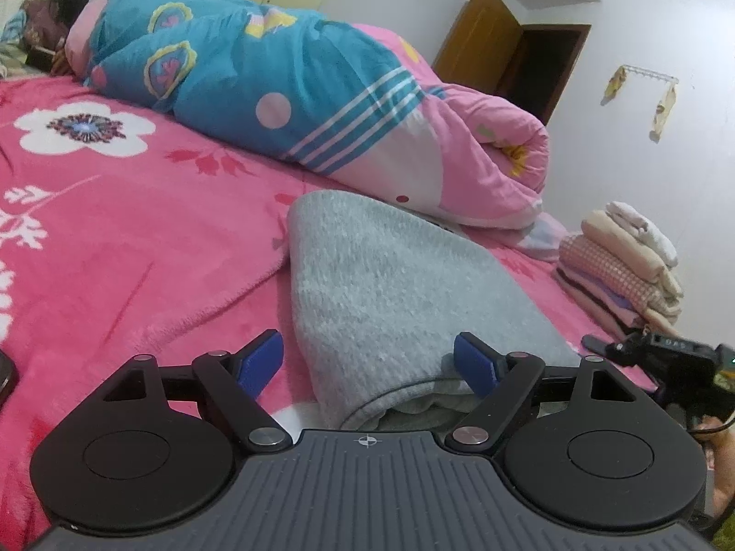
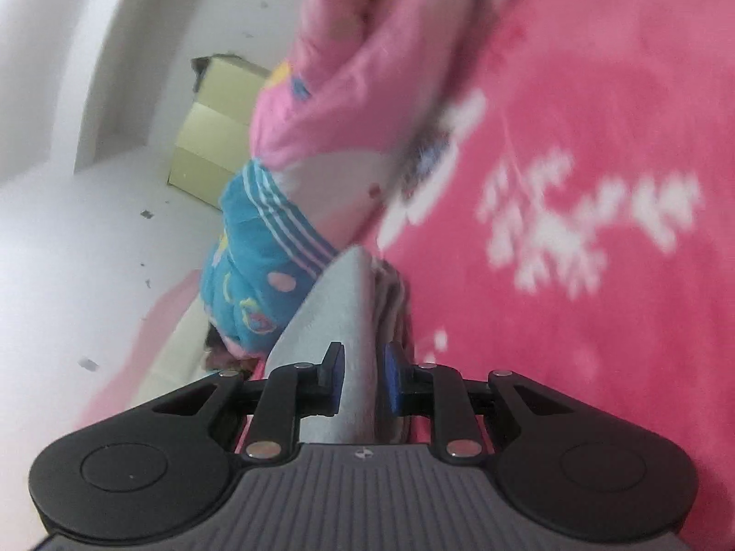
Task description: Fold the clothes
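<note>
1. Pink fleece blanket (image 1: 138,238) with white flowers covers the bed and fills most of both views.
2. Blue and pink quilt (image 1: 257,78) lies rolled along the far side of the bed; dark hair (image 1: 69,0) shows at its far left end, so a person seems to lie under it.
3. Grey sweater (image 1: 395,294), folded into a thick bundle, lies on the blanket just in front of the quilt.
4. Stacked folded clothes (image 1: 620,271) sit near the right edge of the bed, well apart from the sweater; beige, checked and white layers show.
5. Left tongs (image 1: 367,362) stand wide open, one blue pad on each side of the sweater's near end, neither pad clearly pressing it.
6. Right tongs (image 2: 363,379) are clamped onto an edge of the grey sweater (image 2: 340,321), with the cloth pinched between the blue pads; this view is blurred and tilted sideways.
7. No basket, box or drawer holding clothes can be made out.
</note>
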`<move>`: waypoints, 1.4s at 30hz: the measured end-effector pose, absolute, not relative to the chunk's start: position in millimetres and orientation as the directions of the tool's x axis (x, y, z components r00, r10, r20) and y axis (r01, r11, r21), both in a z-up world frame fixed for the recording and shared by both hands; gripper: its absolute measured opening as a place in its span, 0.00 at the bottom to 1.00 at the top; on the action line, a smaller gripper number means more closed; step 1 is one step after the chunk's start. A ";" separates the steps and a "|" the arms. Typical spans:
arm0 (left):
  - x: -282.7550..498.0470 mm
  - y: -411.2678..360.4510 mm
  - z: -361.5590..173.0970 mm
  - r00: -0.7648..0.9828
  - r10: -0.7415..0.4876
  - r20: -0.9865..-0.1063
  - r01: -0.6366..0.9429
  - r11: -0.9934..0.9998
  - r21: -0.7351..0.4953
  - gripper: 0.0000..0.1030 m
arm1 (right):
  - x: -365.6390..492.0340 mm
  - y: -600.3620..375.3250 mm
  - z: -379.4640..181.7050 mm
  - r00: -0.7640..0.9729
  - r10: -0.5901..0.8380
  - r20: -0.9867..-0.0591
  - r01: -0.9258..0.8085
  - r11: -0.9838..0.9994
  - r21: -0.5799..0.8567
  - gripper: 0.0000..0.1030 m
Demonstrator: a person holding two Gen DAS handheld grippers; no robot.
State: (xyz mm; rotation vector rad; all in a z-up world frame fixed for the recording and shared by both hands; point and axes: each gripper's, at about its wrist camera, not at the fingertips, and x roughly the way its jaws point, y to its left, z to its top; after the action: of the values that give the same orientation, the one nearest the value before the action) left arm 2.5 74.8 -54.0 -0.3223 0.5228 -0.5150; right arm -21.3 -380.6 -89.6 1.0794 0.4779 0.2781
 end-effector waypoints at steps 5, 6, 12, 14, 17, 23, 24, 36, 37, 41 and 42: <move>2.7 73.9 -57.0 0.734 -0.546 -0.403 0.383 0.824 -0.417 0.80 | -19.4 -368.9 -94.0 0.820 0.514 -0.252 -0.011 0.454 0.891 0.20; 2.8 74.3 -56.9 0.734 -0.547 -0.403 0.384 0.823 -0.418 0.80 | -20.6 -368.3 -91.6 0.821 0.512 -0.254 -0.016 0.465 0.885 0.19; 2.9 76.5 -57.3 0.734 -0.546 -0.404 0.382 0.823 -0.420 0.80 | -28.0 -359.1 -79.3 0.827 0.486 -0.284 -0.045 0.560 0.827 0.17; 3.0 77.1 -57.7 0.734 -0.545 -0.404 0.381 0.824 -0.419 0.80 | -30.5 -352.1 -76.2 0.830 0.468 -0.304 -0.055 0.610 0.790 0.17; 3.7 76.6 -58.9 0.732 -0.545 -0.409 0.380 0.825 -0.418 0.80 | -34.3 -341.8 -71.5 0.835 0.440 -0.331 -0.070 0.681 0.728 0.17; -5.3 72.1 -42.5 0.782 -0.505 -0.366 0.386 0.853 -0.352 0.80 | -44.6 -338.0 -39.4 0.866 0.370 -0.337 -0.090 0.778 0.622 0.18; -6.8 69.6 -38.1 0.789 -0.504 -0.350 0.394 0.853 -0.341 0.80 | -48.7 -335.0 -29.8 0.881 0.351 -0.318 -0.108 0.803 0.586 0.18; -5.8 -15.3 -47.0 0.804 -0.445 -0.395 0.457 0.887 -0.069 0.79 | -42.6 -249.8 -31.2 0.885 0.327 -0.333 -0.243 0.932 0.270 0.19; -6.9 -16.7 -51.8 0.809 -0.436 -0.395 0.450 0.891 -0.060 0.79 | -43.3 -246.3 -37.0 0.888 0.312 -0.337 -0.241 0.941 0.238 0.19; -14.5 -18.1 -60.1 0.825 -0.422 -0.374 0.442 0.896 -0.036 0.79 | -51.7 -236.7 -45.9 0.905 0.285 -0.316 -0.246 0.956 0.158 0.19; -15.0 -18.6 -61.2 0.827 -0.420 -0.373 0.440 0.897 -0.033 0.79 | -51.9 -235.6 -47.2 0.906 0.283 -0.314 -0.248 0.958 0.146 0.19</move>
State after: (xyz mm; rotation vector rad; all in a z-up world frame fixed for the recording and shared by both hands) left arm -15.0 -18.6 -61.2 0.0552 0.3832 -0.4570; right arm -51.9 -235.6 -47.2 0.1037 0.3390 0.2748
